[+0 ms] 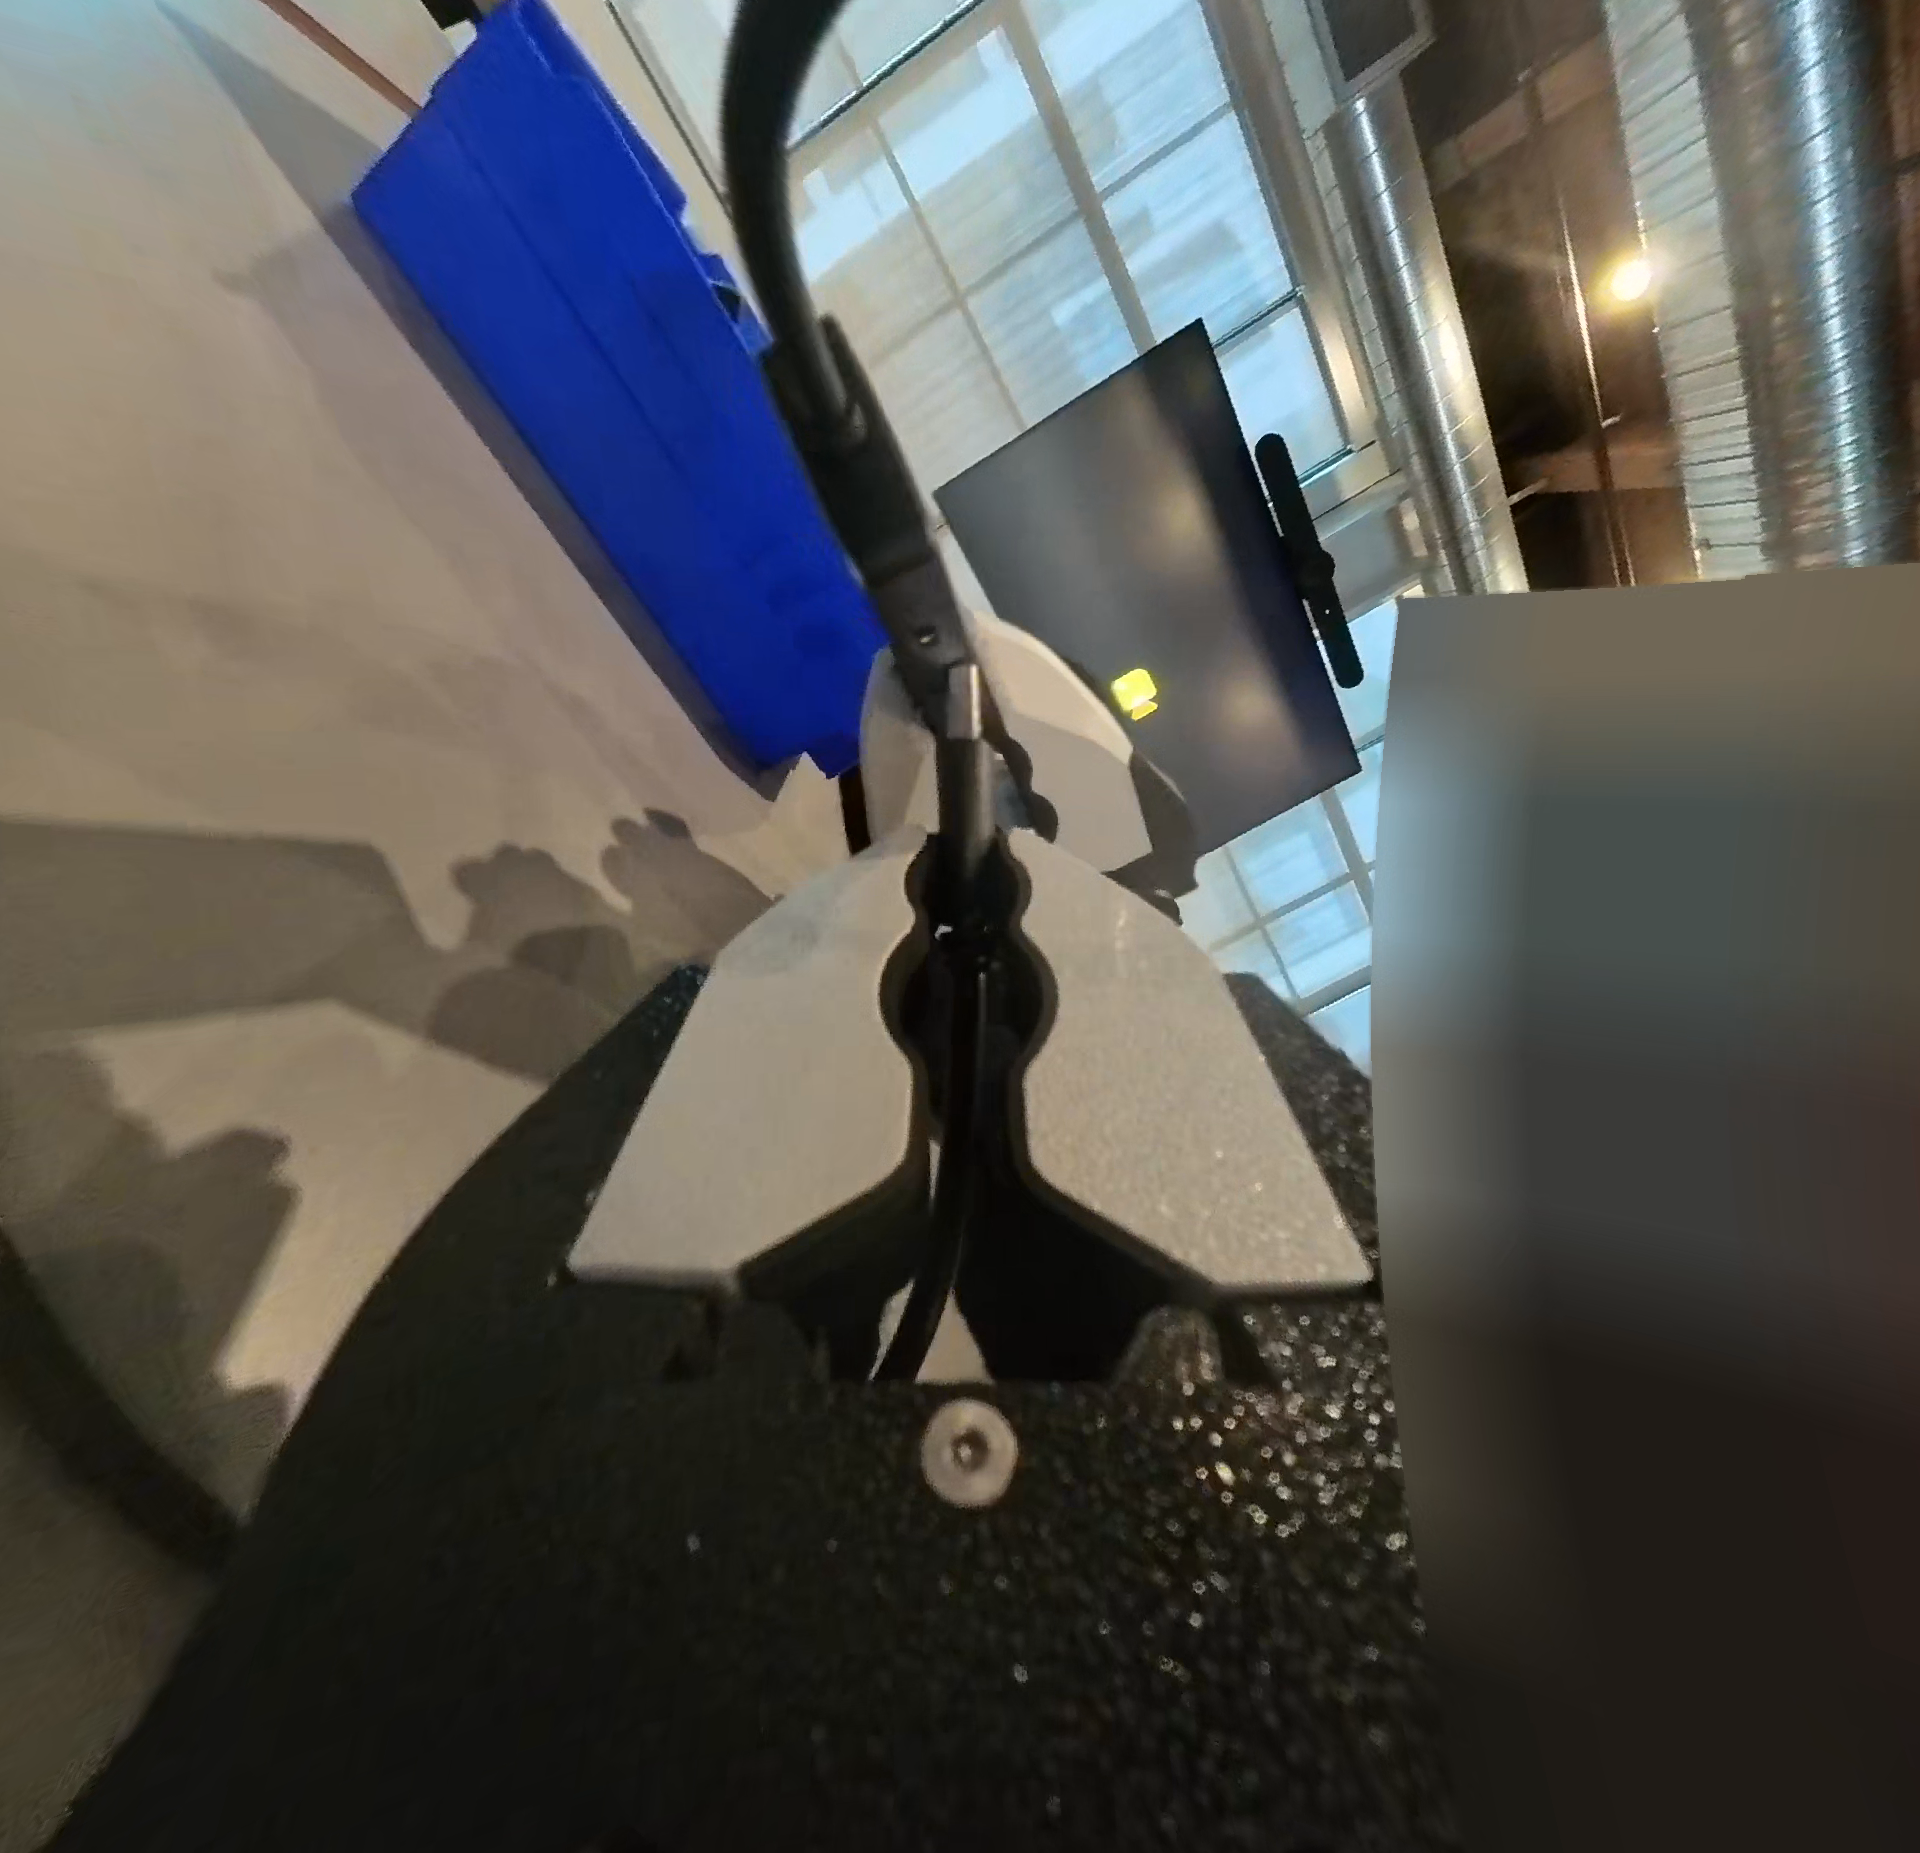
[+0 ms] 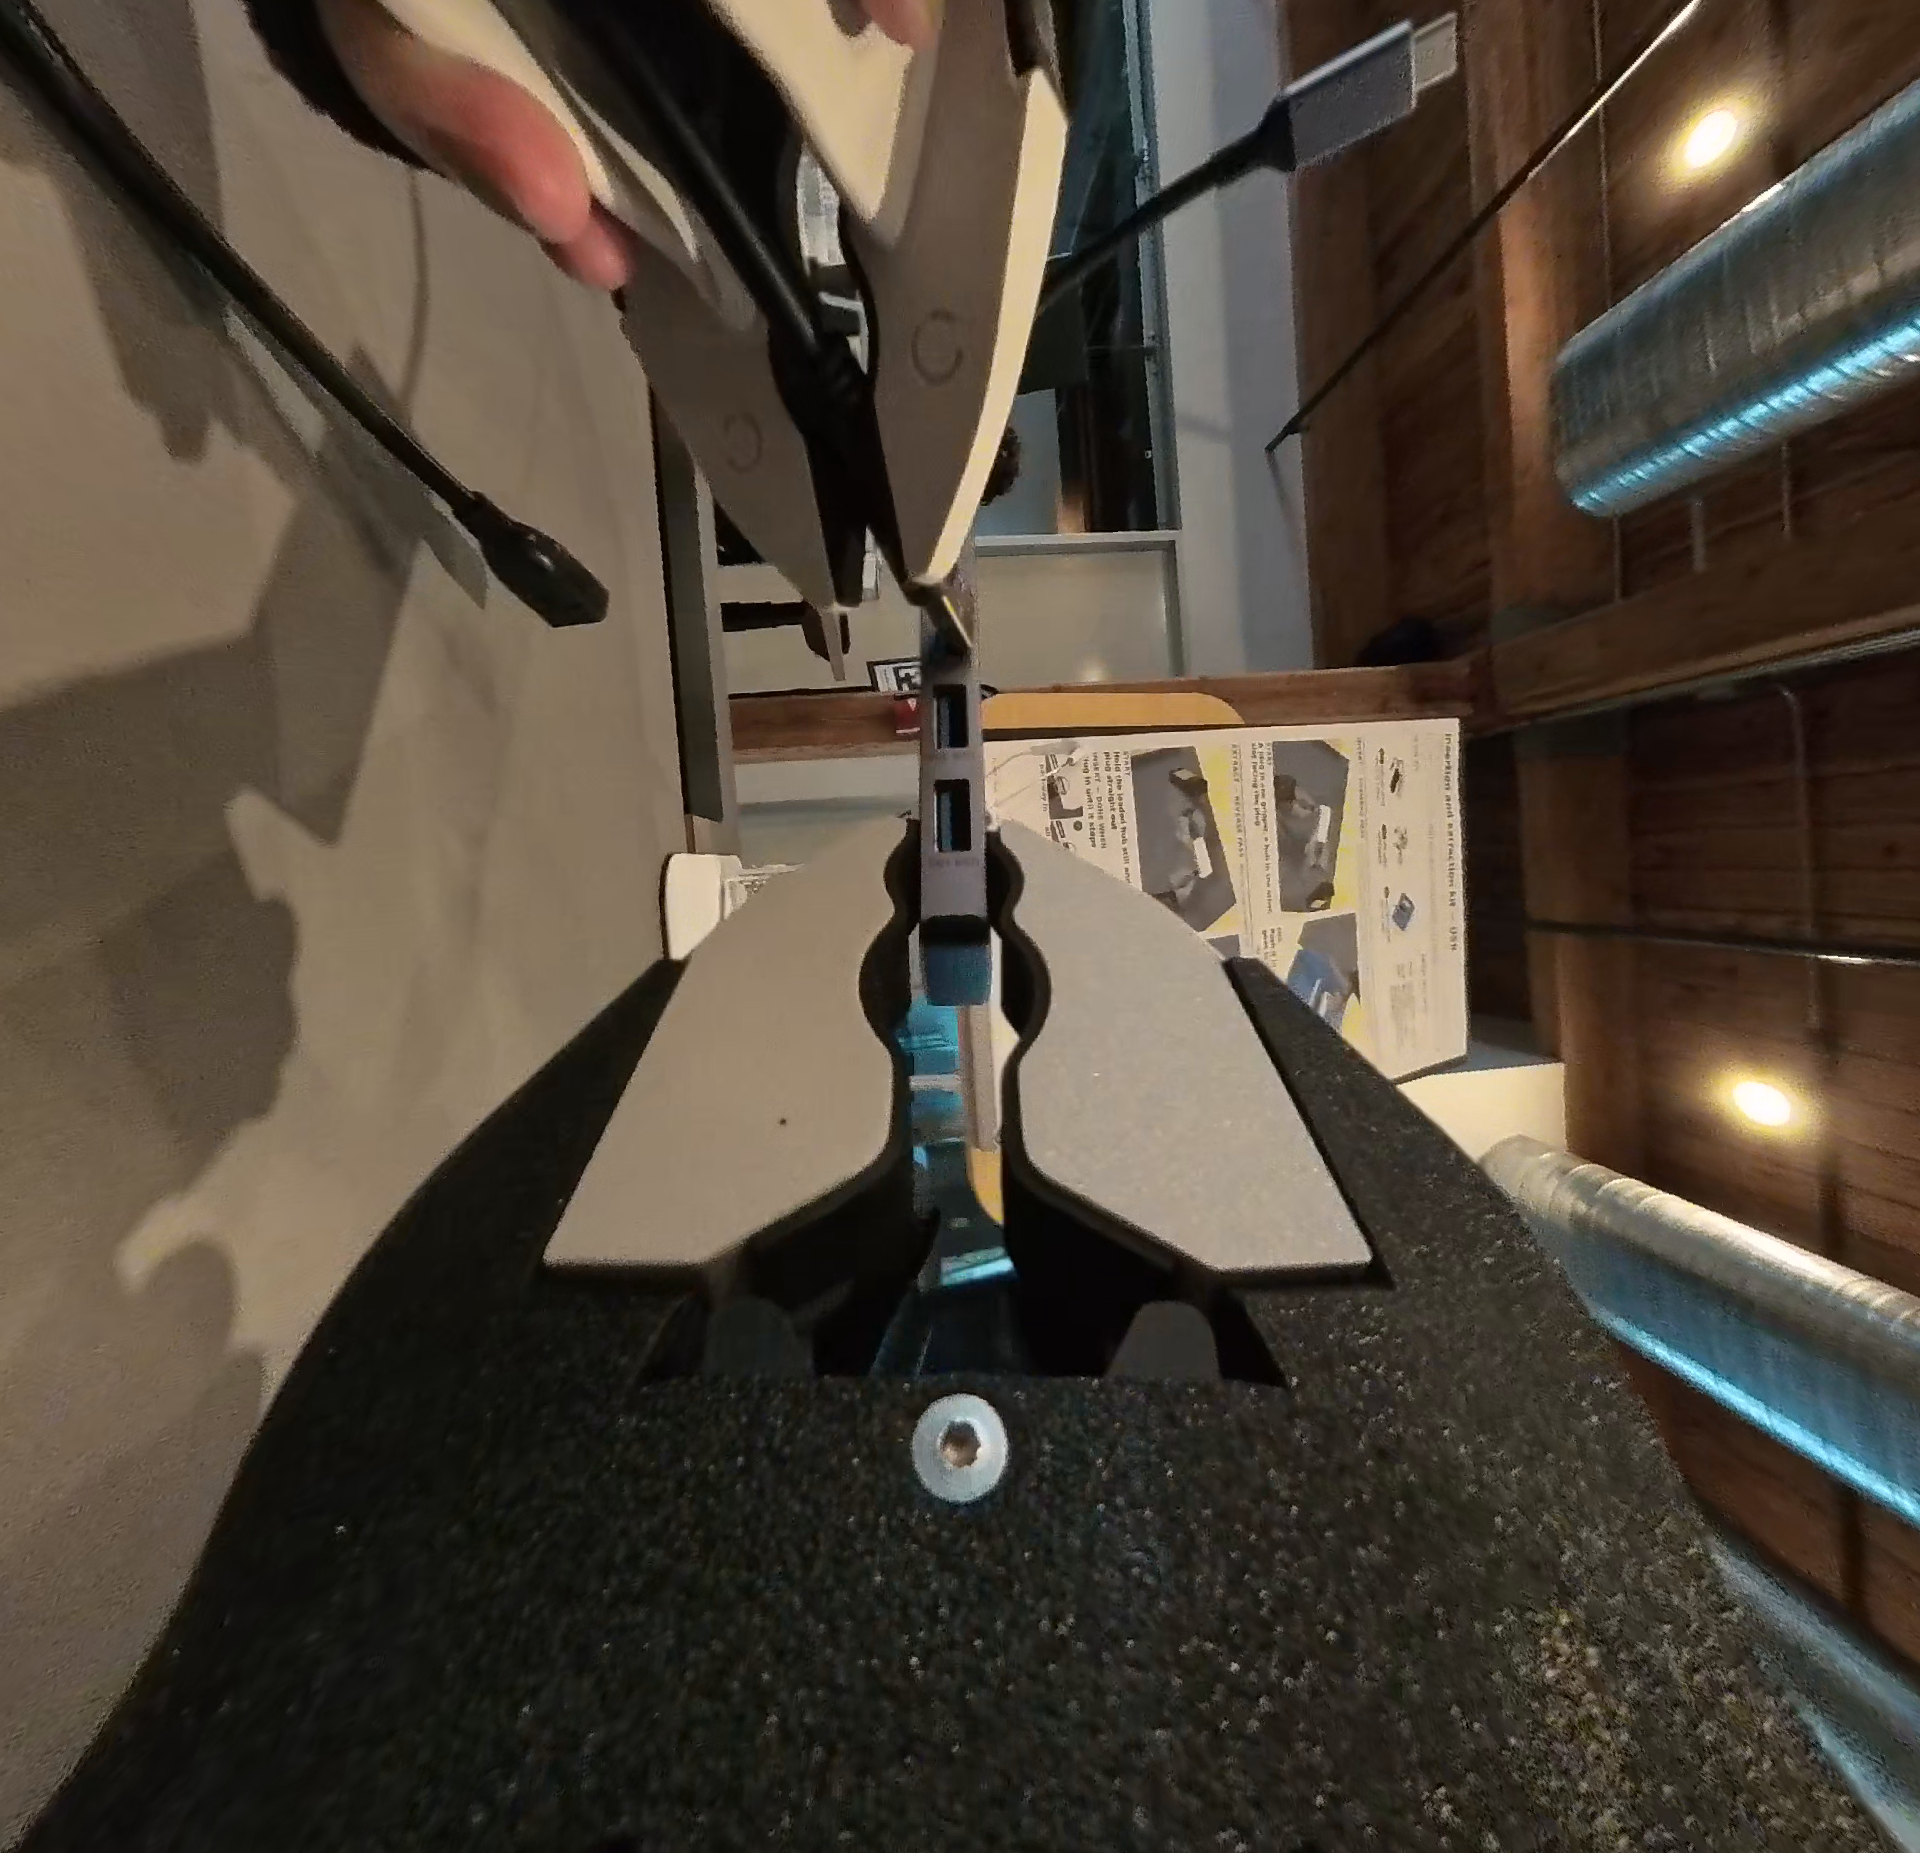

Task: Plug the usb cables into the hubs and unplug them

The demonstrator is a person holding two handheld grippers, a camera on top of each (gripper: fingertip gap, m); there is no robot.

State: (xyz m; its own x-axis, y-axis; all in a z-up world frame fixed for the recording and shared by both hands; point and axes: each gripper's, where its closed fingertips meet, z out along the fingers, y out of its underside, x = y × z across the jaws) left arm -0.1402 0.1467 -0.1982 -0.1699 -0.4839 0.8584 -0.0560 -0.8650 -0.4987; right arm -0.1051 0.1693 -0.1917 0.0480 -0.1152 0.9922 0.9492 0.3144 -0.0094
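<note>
- Our left gripper has its grey fingers pinched on a thin black USB cable, just behind the plug, which points away from us.
- In the left wrist view that plug meets the slim dark grey USB hub; we cannot tell how deep it sits.
- Our right gripper clamps the near end of the same hub, which stands on edge between the pads, its blue ports facing us.
- In the right wrist view the left gripper reaches down from the far side, its tips at the hub's far end, a hand on it.
- A blue plastic bin lies on the pale table at the left.
- A loose grey plug hangs at the far right, another black plug at the left.
</note>
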